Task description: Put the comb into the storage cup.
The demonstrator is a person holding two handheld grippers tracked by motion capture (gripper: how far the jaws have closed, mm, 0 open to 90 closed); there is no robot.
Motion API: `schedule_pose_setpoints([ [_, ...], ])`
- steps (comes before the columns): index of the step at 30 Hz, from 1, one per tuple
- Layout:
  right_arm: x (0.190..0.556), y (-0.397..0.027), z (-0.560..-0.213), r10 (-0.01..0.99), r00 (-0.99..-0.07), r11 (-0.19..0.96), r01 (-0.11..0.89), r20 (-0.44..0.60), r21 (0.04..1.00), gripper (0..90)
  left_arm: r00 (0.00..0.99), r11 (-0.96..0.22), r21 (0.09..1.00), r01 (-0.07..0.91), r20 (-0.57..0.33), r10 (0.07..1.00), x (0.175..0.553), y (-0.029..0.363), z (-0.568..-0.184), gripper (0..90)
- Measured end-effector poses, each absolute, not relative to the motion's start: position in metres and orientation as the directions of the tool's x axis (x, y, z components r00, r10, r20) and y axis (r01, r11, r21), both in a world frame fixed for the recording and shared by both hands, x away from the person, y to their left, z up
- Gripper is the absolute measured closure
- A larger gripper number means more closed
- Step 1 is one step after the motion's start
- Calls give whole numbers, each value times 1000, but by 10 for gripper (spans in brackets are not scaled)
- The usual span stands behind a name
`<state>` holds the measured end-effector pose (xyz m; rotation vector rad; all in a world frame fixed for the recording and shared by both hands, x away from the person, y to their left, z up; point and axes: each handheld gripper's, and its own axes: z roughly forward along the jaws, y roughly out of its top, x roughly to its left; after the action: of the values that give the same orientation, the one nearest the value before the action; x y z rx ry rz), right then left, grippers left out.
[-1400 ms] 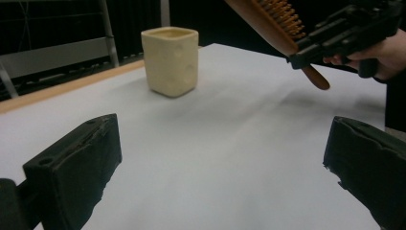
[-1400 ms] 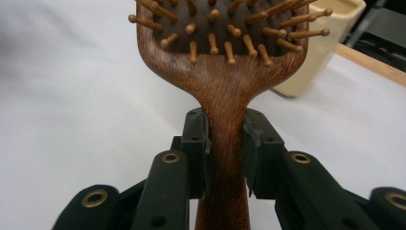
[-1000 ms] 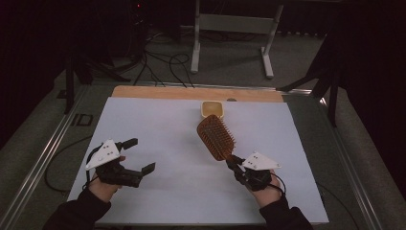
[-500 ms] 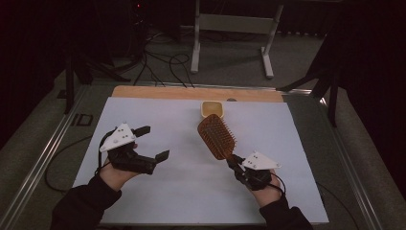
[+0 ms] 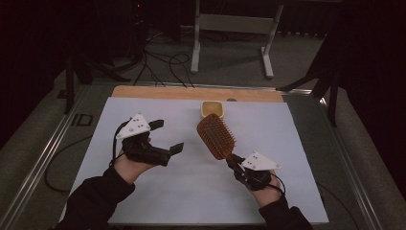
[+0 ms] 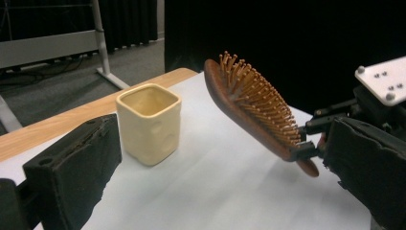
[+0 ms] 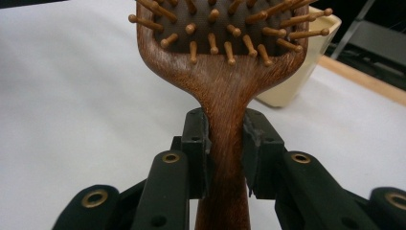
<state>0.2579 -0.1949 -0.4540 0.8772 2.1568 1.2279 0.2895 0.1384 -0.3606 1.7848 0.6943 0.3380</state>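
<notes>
My right gripper (image 5: 233, 160) is shut on the handle of a wooden paddle hairbrush (image 5: 216, 136), holding it tilted above the white sheet, bristles up. In the right gripper view the pads (image 7: 200, 143) squeeze the handle's neck on the hairbrush (image 7: 225, 91) from both sides. A small cream square cup (image 5: 212, 109) stands upright just beyond the brush head, near the sheet's far edge. My left gripper (image 5: 167, 136) hovers open over the left of the sheet with nothing between its jaws. In the left gripper view the cup (image 6: 149, 122) and the hairbrush (image 6: 253, 110) lie ahead, with the right gripper (image 6: 316, 136) at the brush handle.
A white sheet (image 5: 158, 191) covers the table, with a wooden strip (image 5: 158, 92) along its far edge. Metal rails (image 5: 43, 158) run down both sides. Beyond the table stand a grey frame (image 5: 234, 28) and loose floor cables (image 5: 158, 62).
My left gripper has lifted and moved away from me and to the right, toward the middle of the sheet. The right gripper and hairbrush have stayed in place.
</notes>
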Motion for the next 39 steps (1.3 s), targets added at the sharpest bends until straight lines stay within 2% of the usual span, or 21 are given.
schedule_pose_setpoints([
  [15,255,-192,-453,736,-663,390,247,-139,887,732,774,-126,926,355,-216,595,304,96,-369,1],
  [26,255,-189,-454,717,-681,409,236,-151,881,732,732,-34,877,480,-378,567,326,75,-386,1],
  [31,256,-189,-454,714,-684,412,238,-150,879,731,739,-44,877,478,-375,560,327,64,-389,2],
  [34,256,-190,-453,711,-687,412,238,-147,880,731,736,-48,871,489,-382,559,328,59,-391,32],
  [36,256,-189,-454,717,-681,411,236,-152,881,731,736,-47,871,488,-383,558,328,58,-392,96],
  [38,256,-189,-454,716,-683,409,237,-149,881,731,734,-31,866,499,-404,545,330,57,-394,96],
  [39,256,-189,-454,708,-689,415,231,-153,880,731,733,-25,859,512,-421,535,331,56,-396,187],
])
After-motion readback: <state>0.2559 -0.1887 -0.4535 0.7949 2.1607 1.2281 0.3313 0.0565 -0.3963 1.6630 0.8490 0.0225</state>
